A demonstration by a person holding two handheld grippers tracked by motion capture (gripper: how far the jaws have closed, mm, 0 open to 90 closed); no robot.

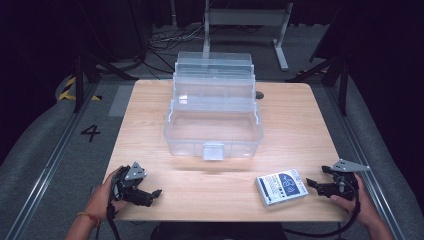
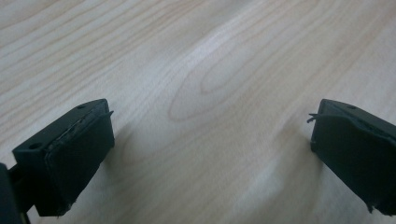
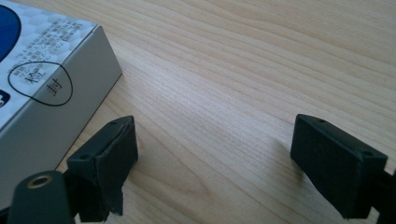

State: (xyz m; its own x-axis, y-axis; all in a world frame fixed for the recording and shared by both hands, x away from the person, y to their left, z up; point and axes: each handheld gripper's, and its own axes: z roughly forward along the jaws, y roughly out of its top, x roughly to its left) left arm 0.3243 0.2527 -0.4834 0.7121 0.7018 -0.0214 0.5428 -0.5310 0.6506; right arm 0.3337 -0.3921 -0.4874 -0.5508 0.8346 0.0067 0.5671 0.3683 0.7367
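Black right claw (image 1: 314,184) (jaws apart) beside box (image 1: 281,187)

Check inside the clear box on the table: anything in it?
The clear box looks empty: its walls and floor show nothing inside in the high view. The stepped trays behind it also look bare; reflections blur their far corners.
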